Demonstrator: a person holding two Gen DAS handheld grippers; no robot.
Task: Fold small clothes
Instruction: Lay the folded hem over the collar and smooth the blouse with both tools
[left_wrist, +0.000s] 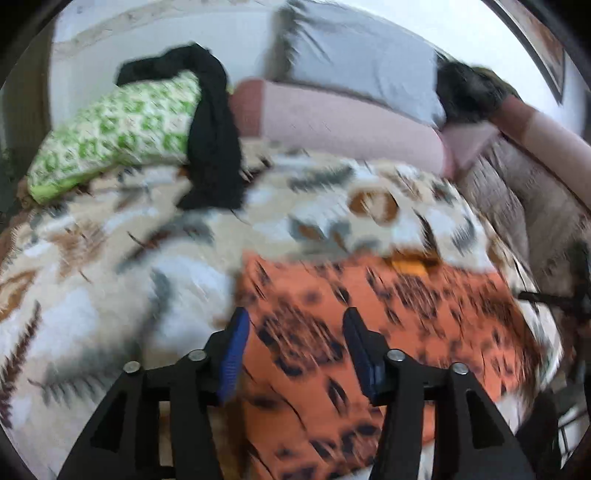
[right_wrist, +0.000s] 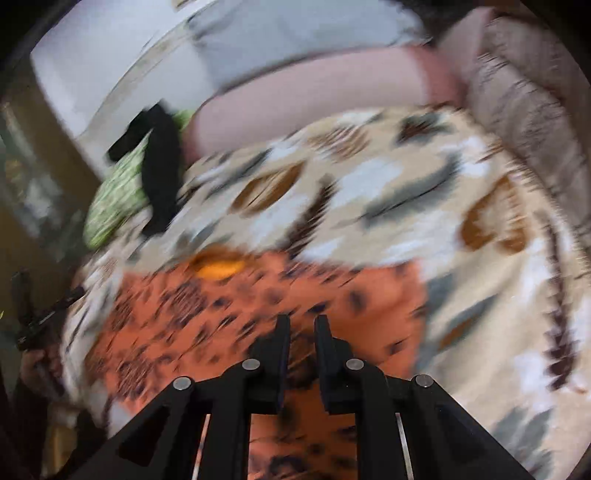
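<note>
No text, label, brand, number or sign can be read in either view. Both views are blurred by motion, and the fabrics on the bed (left_wrist: 110, 258) carry only leaf, spot and lattice patterns, no lettering.

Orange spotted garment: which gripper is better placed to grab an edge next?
Left, probably. The left gripper has jaws wide open at the orange garment edge; the right gripper sits mid-cloth, jaws nearly closed. Both views are blurred.
</note>
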